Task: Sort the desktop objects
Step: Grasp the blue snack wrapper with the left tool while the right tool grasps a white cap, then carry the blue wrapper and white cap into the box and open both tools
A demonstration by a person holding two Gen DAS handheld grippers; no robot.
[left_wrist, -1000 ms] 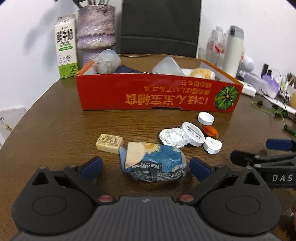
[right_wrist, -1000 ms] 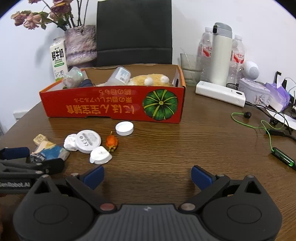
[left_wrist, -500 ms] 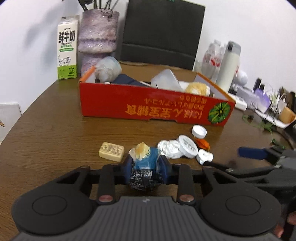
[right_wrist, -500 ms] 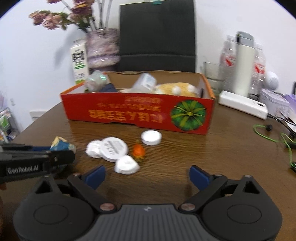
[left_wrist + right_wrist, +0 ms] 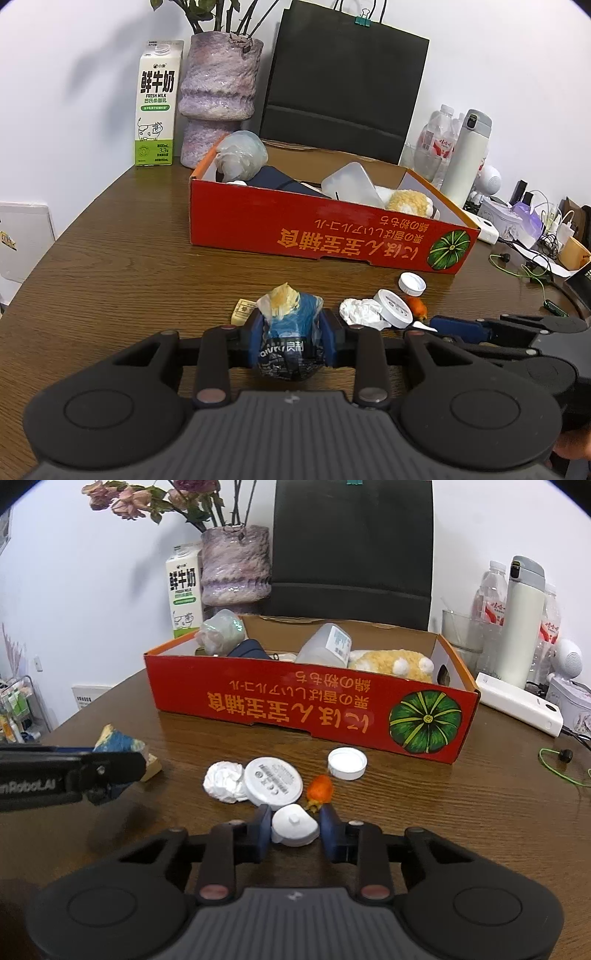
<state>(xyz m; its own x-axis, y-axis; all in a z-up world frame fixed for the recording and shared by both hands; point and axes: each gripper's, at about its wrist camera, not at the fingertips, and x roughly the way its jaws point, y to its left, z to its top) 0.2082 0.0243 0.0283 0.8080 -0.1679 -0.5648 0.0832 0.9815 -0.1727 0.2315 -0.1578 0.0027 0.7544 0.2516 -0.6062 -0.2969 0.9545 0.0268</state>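
The left hand-held gripper clamps a blue crumpled packet, held above the wooden desk. The right hand-held gripper has its pads pressed on a small white cap lying on the desk. Beside it lie an orange bit, a white disc and crumpled foil, in front of a red box.
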